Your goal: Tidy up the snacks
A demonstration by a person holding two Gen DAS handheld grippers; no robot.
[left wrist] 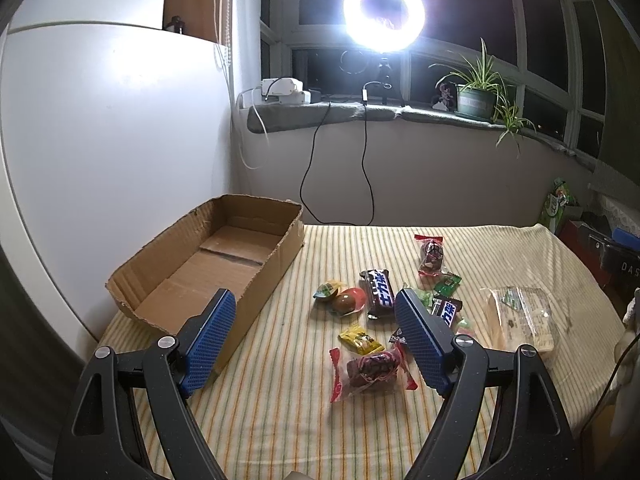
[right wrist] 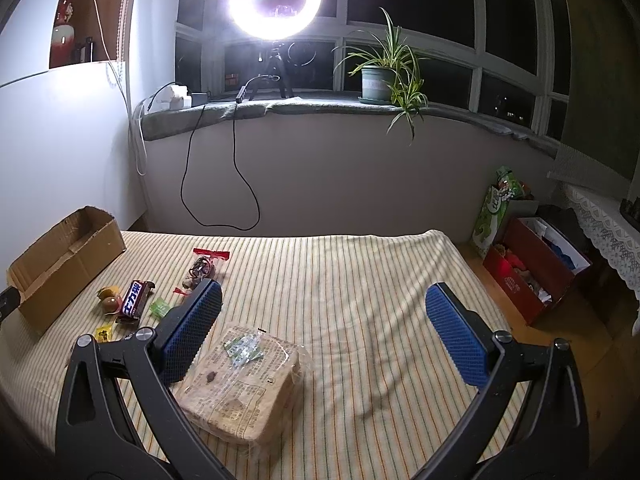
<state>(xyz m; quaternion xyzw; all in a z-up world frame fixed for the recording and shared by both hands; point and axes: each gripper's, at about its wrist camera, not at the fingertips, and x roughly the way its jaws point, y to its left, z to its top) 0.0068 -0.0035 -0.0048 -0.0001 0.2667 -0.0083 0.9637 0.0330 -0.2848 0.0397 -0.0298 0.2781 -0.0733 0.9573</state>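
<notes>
An empty cardboard box (left wrist: 208,264) (right wrist: 60,264) lies at the left of the striped cloth. Loose snacks are scattered to its right: a dark chocolate bar (left wrist: 379,293) (right wrist: 134,299), a smaller bar (left wrist: 447,309), a round brown-and-red sweet (left wrist: 349,301), a yellow candy (left wrist: 361,340), a red-wrapped cake (left wrist: 370,369), another red-ended packet (left wrist: 431,255) (right wrist: 204,266). A clear bag of bread (left wrist: 520,318) (right wrist: 240,380) lies furthest right. My left gripper (left wrist: 314,300) is open above the snacks. My right gripper (right wrist: 324,292) is open, its left finger over the bread bag's edge.
A bright ring light (left wrist: 383,14) on a tripod and a potted plant (left wrist: 476,96) stand on the windowsill, with cables hanging down the wall. A red box (right wrist: 536,272) and green packs (right wrist: 494,208) sit on the floor right of the table. A white wall borders the left.
</notes>
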